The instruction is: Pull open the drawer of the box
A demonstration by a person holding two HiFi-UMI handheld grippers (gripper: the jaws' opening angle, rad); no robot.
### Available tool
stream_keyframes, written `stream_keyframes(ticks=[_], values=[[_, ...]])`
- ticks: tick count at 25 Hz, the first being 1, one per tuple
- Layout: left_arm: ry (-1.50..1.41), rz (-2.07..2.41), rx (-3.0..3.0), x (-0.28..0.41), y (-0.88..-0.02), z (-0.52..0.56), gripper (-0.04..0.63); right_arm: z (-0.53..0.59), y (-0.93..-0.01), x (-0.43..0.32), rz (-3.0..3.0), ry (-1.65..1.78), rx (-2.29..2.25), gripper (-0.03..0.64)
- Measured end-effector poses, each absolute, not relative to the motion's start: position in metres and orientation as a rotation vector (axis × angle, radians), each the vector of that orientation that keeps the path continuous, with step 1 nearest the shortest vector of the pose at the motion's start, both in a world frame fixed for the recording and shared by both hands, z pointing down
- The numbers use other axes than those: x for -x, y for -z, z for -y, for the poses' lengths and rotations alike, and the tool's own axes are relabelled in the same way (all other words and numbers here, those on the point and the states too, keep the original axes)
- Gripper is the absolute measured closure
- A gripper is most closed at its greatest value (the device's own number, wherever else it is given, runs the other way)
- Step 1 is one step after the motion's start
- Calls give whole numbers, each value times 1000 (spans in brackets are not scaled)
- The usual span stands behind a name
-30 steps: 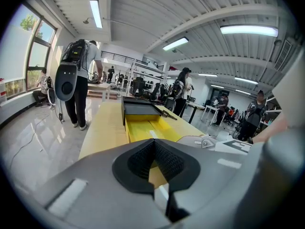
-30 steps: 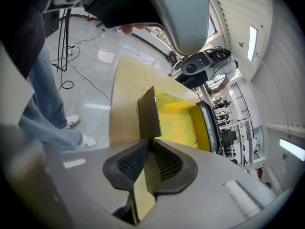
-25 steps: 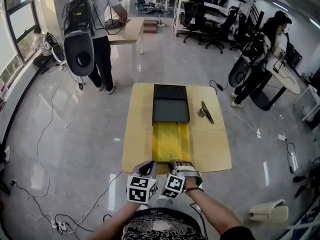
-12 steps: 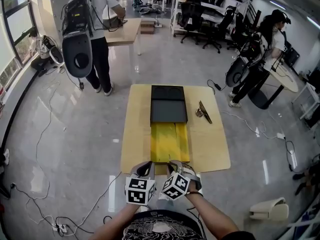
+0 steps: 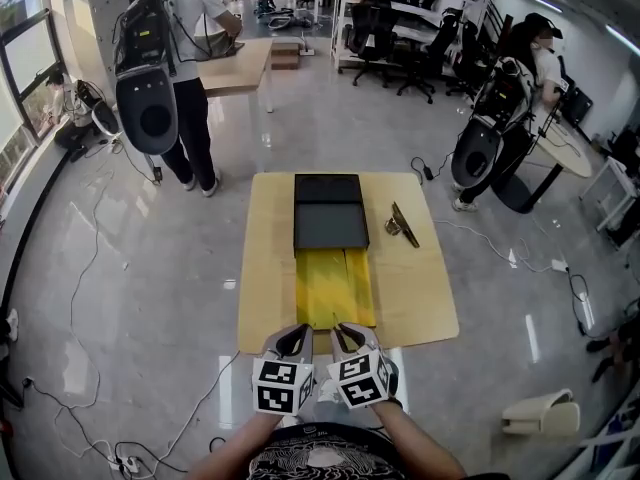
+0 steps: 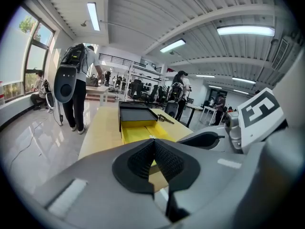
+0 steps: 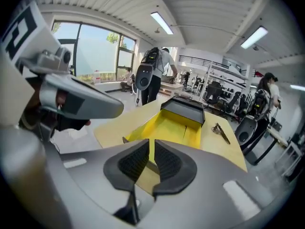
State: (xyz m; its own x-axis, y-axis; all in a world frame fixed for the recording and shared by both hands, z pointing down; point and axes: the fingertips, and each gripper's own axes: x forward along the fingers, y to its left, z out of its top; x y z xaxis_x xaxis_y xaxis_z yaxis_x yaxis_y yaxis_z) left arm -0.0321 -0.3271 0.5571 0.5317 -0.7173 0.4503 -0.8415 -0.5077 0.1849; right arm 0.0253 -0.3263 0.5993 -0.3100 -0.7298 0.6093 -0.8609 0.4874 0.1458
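Observation:
On the wooden table (image 5: 420, 288) sits a black box (image 5: 329, 213). Its yellow drawer (image 5: 335, 286) is drawn out toward me, and its front edge lies close to the table's near edge. Both grippers hang side by side just before that front edge. My left gripper (image 5: 298, 333) has its pads pressed together, with nothing between them (image 6: 153, 142). My right gripper (image 5: 343, 330) is shut down to a thin slit (image 7: 151, 144), also with nothing in it. The open drawer (image 7: 174, 128) and the box (image 6: 135, 112) lie straight ahead in both gripper views.
A small metal clip-like tool (image 5: 401, 225) lies on the table to the right of the box. A person with a backpack (image 5: 160, 68) stands beyond the table's far left corner, and another person (image 5: 505, 98) at the far right. Cables run over the glossy floor (image 5: 120, 268).
Both grippers stay at the drawer's front edge, and the right marker cube has turned to sit level with the left. The drawer looks equally far out. The head view has shifted slightly.

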Motion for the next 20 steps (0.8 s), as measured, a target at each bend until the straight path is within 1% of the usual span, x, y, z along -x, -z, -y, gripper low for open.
stream_keyframes(ticks=[5, 8, 20], values=[[-449, 1275, -2422, 30, -549, 321, 581, 319, -578, -27, 2199, -406, -1422, 595], [-447, 1272, -2442, 16, -540, 331, 581, 327, -565, -39, 2240, -467, -1458, 611], [-465, 1263, -2479, 3, -551, 357, 581, 348, -569, -35, 2358, -587, -1448, 612]])
